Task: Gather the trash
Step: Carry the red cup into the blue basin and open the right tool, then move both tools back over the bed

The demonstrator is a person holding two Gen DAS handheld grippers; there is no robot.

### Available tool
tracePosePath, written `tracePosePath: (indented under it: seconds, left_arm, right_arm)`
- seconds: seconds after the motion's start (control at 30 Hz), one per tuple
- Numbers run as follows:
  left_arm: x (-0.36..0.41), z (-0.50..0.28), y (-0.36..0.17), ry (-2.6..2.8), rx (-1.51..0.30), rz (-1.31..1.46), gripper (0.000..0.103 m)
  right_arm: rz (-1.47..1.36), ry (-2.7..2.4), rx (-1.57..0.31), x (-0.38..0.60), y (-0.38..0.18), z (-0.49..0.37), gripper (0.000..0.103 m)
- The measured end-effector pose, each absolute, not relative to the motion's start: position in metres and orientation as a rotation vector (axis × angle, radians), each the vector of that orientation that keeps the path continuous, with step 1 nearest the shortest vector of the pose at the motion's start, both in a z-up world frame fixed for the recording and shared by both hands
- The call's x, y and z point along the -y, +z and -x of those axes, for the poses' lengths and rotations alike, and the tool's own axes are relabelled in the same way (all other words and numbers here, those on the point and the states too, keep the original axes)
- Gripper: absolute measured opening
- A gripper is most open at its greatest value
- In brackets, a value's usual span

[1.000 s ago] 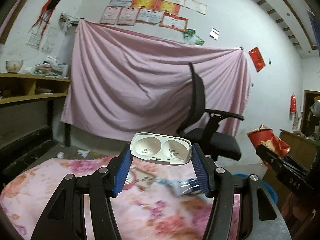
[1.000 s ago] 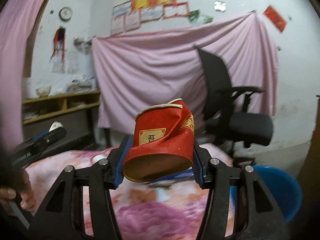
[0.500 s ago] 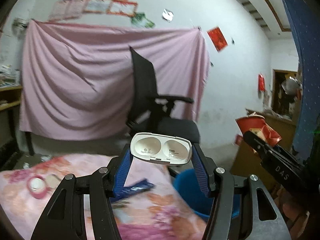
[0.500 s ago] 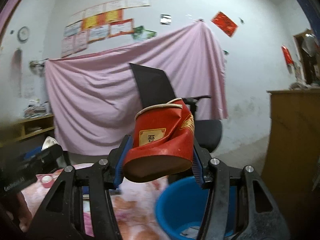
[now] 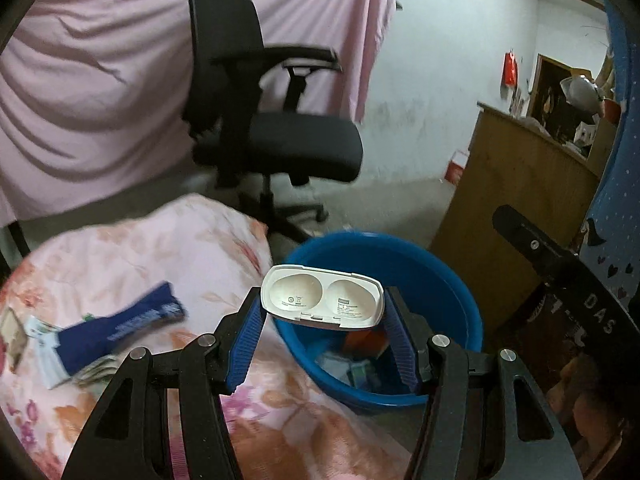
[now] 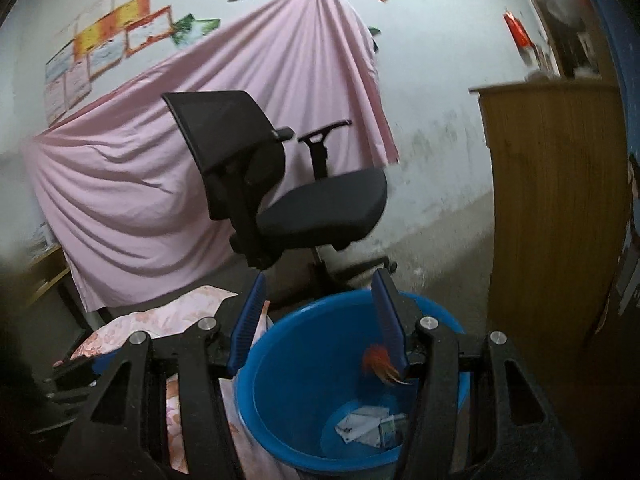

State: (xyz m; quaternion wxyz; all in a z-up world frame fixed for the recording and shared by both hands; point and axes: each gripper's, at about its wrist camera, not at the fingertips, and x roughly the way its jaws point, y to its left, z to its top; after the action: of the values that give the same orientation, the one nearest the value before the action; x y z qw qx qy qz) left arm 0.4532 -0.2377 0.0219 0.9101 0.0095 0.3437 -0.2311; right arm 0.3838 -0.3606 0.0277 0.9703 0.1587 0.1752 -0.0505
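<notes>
the left claw [image 5: 322,316] is seen clamped on a white plastic case [image 5: 321,298], which is gripped by its two ends between the blue pads [image 5: 245,338] and held with its twin hollows facing the camera, above the near rim of a blue basin [image 5: 460,296]. the basin is set on the floor just beside a bed covered with a pink flowered quilt [image 5: 160,248], and scraps of paper and packaging [image 5: 360,368] are seen at its bottom. a dark blue wrapper [image 5: 132,322] is left lying on the quilt among some papers. in the right wrist view, the right claw [image 6: 320,320] is held wide with nothing between its pads, over the blue basin [image 6: 288,364]; a blurred red cup [image 6: 380,362] is seen inside the basin by the right pad, apart from the grip. crumpled paper [image 6: 362,424] lies on the basin floor. a black office chair [image 6: 280,184] is placed behind the basin, before a pink sheet [image 6: 140,168] hung on the wall, and a wooden cabinet [image 6: 556,208] stands to the right
</notes>
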Motion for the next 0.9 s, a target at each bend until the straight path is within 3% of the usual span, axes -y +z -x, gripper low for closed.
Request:
tracePosePath:
  seconds: [0.23,0.33,0.7,0.87,0.9]
  left_arm:
    - [0.247,-0.452,0.008,-0.49,-0.772,-0.031,0.055]
    - [0.247,-0.452,0.004,-0.484,-0.782,-0.04,0.062]
    - [0.219,-0.444,0.017,-0.423,-0.729,0.03,0.07]
    - [0.196,-0.436,0.036,-0.377,-0.659,0.065,0.072]
    - [0.191,-0.434,0.039,-0.369,-0.635,0.082,0.078]
  right_arm:
    - [-0.356,-0.106,-0.369,0.37,0.024,-0.384,0.075]
    - [-0.36,-0.109,-0.376,0.371,0.023,-0.383,0.076]
    - [-0.354,-0.11,-0.364,0.37,0.026,-0.382,0.081]
    - [-0.339,-0.092,-0.323,0.362,0.034,-0.378,0.091]
    - [-0.337,-0.089,-0.315,0.36,0.036,-0.377,0.093]
